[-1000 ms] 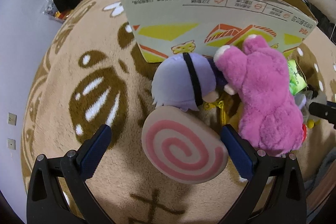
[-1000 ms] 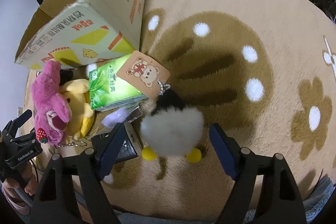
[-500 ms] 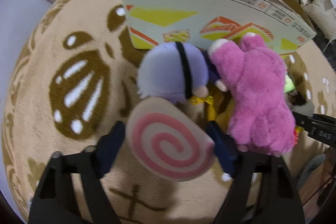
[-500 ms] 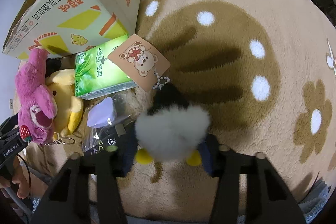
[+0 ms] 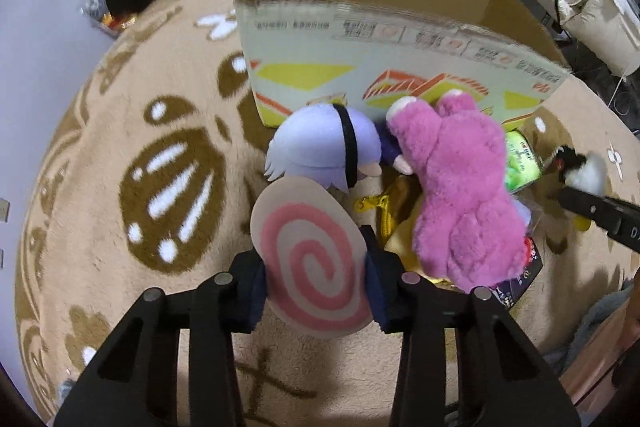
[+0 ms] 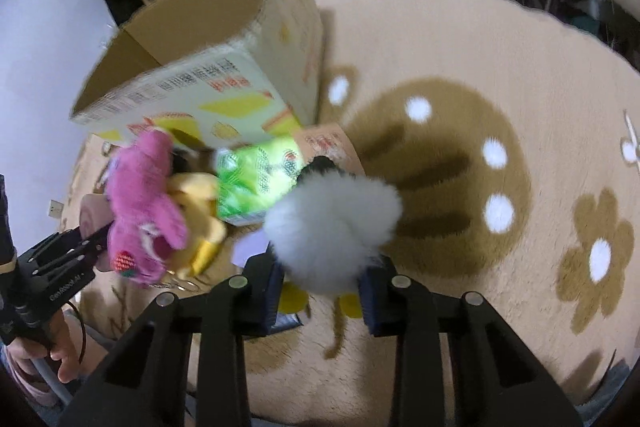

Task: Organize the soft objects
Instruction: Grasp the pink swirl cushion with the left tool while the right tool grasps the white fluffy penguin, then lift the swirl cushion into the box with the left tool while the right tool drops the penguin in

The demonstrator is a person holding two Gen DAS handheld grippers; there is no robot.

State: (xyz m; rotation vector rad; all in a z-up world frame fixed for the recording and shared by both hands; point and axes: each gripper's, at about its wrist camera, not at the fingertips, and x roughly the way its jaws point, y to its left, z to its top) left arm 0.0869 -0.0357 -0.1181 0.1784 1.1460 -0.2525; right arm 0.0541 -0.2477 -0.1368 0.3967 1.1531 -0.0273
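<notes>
The left claw point(image 5: 316, 291) is pinched on a flat round beige cushion w/ a pink spiral point(image 5: 308, 263), gripped at both edges so the disc stands face-on to the camera, raised just above the tan plush rug w/ brown & white pattern point(image 5: 120, 187). The right claw point(image 6: 320, 287) is pressed onto a fluffy white pom-pom toy w/ yellow feet point(image 6: 332, 223), squeezed at its lower sides so the fur bulges out above the pads; the feet hang below. Both holds look chosen for soft goods: grabbed across the widest part so nothing slips.

An open printed cardboard box point(image 5: 400, 39) stands on the rug directly ahead of both claws, prob. the intended bin, its top open toward the far side. The remaining pile is bunched against its near wall: a lilac plush w/ a black band point(image 5: 320, 151), a magenta furry bear plush point(image 5: 456, 195) lying over a yellow plush point(image 6: 192, 203), and a green printed packet point(image 6: 256, 179). A brown card tag w/ a bear drawing point(image 6: 332, 143) lies beside the packet.

Judged from this, two items are in hand, not yet boxed; the rest remain on the rug. The right-wrist view is motion-blurred, so fine detail there can't be read.
</notes>
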